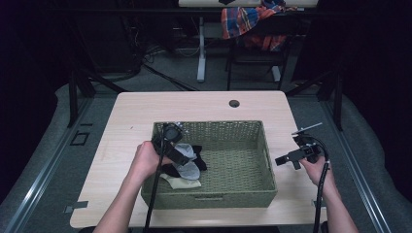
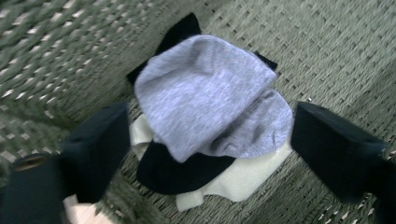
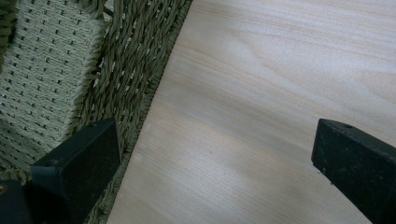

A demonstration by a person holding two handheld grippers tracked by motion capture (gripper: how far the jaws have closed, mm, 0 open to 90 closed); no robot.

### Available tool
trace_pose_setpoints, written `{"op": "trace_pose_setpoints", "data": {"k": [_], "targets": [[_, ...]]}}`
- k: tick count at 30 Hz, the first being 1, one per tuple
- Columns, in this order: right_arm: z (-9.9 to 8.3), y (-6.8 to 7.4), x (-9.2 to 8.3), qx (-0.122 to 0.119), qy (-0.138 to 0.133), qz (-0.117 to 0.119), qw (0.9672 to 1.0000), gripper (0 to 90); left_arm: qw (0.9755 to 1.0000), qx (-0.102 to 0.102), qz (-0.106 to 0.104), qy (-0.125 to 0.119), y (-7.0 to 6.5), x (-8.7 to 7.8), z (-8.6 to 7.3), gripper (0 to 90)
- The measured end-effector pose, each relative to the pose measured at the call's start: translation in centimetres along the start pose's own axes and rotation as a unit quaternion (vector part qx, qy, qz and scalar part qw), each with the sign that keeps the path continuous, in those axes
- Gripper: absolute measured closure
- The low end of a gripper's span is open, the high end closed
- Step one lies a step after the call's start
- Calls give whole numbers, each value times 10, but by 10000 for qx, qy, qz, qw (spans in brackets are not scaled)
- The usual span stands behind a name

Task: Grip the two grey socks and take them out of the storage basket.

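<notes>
Inside the woven green basket (image 1: 233, 145), toward its left end, lies a small heap of socks: a grey sock (image 2: 210, 93) on top, a black sock (image 2: 182, 170) partly under it, and a cream sock (image 2: 243, 179) at the bottom, all resting on the basket floor. The left gripper (image 1: 180, 156) hangs over this heap, reaching in across the basket's left wall. Its own camera looks straight down on the grey sock, with the jaws spread to either side of the pile; the pads do not press on any cloth, though the socks lie between them. How close the tips are to the fabric I cannot tell for sure, as the picture is blurred.

Off to the right, the right gripper (image 1: 287, 159) is held above the bare wooden table (image 1: 145, 111), just beside the basket's right wall and pointing toward it. Its jaws stand wide apart with nothing between them but the tabletop and the basket's braided rim (image 3: 140, 74).

Judging from how things lie, the work in hand looks like picking socks out of the basket, and it is at an early stage: no sock sits on the table outside, and all the socks I can see are in the heap. The left gripper appears lined up on the grey sock, so a grasp seems the step in hand. Left to do would be closing on that sock, lifting it clear of the rim, and then dealing with the black and cream ones beneath.
</notes>
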State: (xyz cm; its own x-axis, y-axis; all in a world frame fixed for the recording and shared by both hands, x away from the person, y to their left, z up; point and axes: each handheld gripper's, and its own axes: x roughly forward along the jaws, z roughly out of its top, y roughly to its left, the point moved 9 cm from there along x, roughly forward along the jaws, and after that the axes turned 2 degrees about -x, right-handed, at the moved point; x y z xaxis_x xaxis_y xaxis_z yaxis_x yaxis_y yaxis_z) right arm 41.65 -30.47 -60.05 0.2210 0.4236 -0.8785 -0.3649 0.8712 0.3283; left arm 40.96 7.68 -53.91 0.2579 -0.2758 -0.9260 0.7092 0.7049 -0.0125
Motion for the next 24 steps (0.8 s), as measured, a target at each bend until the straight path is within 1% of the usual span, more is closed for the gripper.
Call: {"op": "trace_pose_setpoints", "data": {"k": [1, 2, 3, 6, 8, 9, 11, 12, 13, 14, 16, 17, 18, 19, 21, 22, 23, 24], "targets": [[0, 0, 0, 0, 0, 0, 10000, 8, 10000, 0, 0, 0, 0, 0, 0, 171], [0, 1, 0, 72, 10, -24, 10000, 9, 10000, 23, 26, 51, -1, 3, 1, 205], [0, 1, 0, 72, 10, -24, 10000, 9, 9999, 62, 35, 100, -2, 5, 1, 205], [-1, 1, 0, 63, 4, -28, 10000, 9, 9994, 182, 119, 272, -4, 14, 1, 271], [-1, 1, 0, 62, 9, -29, 10000, 8, 9985, 293, 176, 419, -5, 18, -1, 368], [-1, 1, 0, 62, 9, -29, 10000, 8, 9984, 298, 192, 432, -5, 19, -1, 368], [-1, 1, 0, 59, 11, -30, 10000, 8, 9980, 348, 256, 454, -5, 22, -2, 448], [-1, 1, 0, 60, 11, -30, 10000, 8, 9981, 341, 248, 439, -4, 23, -3, 527], [-1, 1, 0, 60, 11, -30, 10000, 8, 9982, 337, 218, 437, -4, 23, -3, 527], [-1, 1, 0, 56, 15, -28, 10000, 8, 9982, 360, 213, 422, -4, 24, -3, 559], [0, 1, 0, 4, 7, -10, 10000, 8, 9986, 338, 218, 343, -3, 25, -2, 644], [-1, 1, -1, 33, 28, -15, 10000, 8, 9987, 331, 212, 335, -3, 25, -2, 688], [-1, 1, -1, 32, 34, -12, 10000, 9, 9987, 327, 197, 330, -3, 25, -2, 755], [-1, 1, -1, 32, 34, -12, 10000, 9, 9988, 328, 186, 322, -3, 25, -2, 755], [-2, 0, -2, -93, 125, 0, 9999, 8, 9989, 327, 196, 284, -3, 24, -1, 805], [-2, 0, -2, -70, 159, -2, 9998, 9, 9990, 306, 184, 273, -3, 22, -1, 819], [-1, 1, -1, 18, 42, -4, 10000, 9, 9990, 305, 174, 282, -3, 21, -1, 834], [-1, 0, -2, -14, 69, 7, 10000, 8, 9991, 276, 173, 265, -3, 20, 0, 841]]}}
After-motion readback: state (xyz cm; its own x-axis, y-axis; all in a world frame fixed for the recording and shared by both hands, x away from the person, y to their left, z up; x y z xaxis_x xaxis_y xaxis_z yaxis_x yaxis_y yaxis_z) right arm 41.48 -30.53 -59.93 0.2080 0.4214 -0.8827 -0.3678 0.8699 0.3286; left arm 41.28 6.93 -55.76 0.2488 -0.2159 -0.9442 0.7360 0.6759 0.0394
